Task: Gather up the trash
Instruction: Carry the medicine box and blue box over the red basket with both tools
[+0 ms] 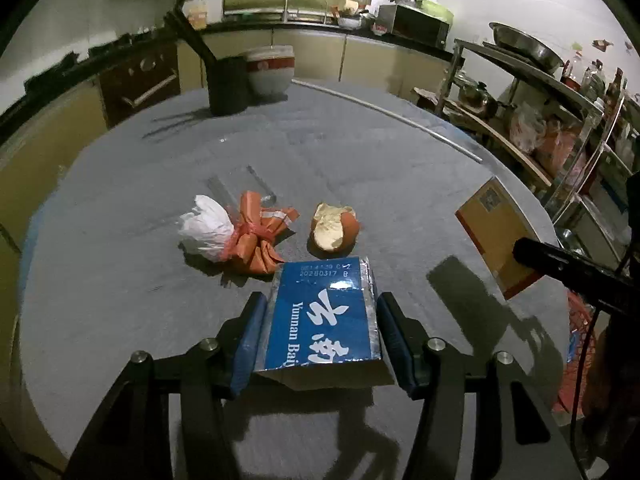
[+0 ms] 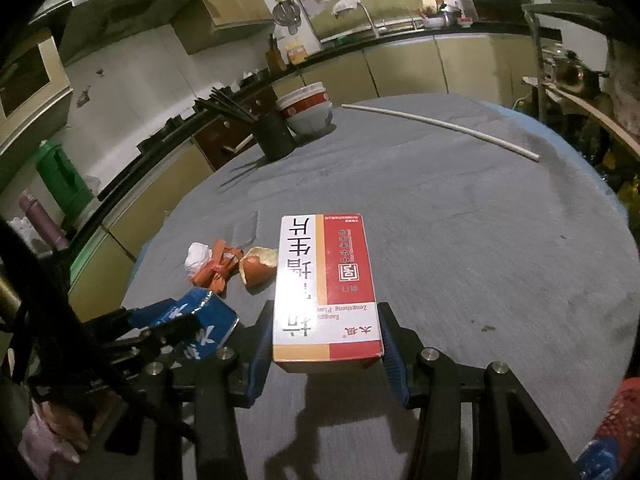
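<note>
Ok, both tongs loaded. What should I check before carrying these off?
1. Left tongs around blue box: ok.
2. Right tongs around red-and-white box: ok.
3. Pads firmly pressing either box: cannot tell.
4. Table trash cleared: not ok; eggshell and orange wrapper bundle remain.
5. Trash bin in view: not ok.

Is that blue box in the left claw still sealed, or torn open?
Torn open. The blue box's far end shows ragged silver foil edges, and the right wrist view shows the same torn end. Whether anything remains inside cannot be seen.
</note>
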Demonstrator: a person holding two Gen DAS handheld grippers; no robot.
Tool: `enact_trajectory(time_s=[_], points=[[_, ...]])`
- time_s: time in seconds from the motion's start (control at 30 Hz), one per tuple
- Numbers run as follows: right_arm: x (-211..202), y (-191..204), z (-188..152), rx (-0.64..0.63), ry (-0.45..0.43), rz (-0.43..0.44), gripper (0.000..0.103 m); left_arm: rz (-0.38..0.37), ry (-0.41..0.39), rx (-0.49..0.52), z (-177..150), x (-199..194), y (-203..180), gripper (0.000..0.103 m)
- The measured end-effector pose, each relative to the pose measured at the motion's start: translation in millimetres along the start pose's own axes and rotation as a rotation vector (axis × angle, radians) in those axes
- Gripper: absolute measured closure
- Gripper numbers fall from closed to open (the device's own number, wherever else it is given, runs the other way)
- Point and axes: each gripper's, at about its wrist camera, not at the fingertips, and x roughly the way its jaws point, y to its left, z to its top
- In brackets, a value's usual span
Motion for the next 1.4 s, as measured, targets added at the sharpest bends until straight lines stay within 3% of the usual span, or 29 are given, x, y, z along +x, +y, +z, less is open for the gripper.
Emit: enact_trajectory(time_s=[0.53,1.4], points=[[-66.1,-0.5,-40.3,-0.044,-0.063,-0.025,0.052,0.017,-0.105,0.059,-18.3,-61.7,-46.6,0.045],[-112.0,-30.8,-68.0,0.004,-0.093,-0.042,0.052,0.026,-0.077,0.158,-26.2,-58.5,-115.7,0.045]])
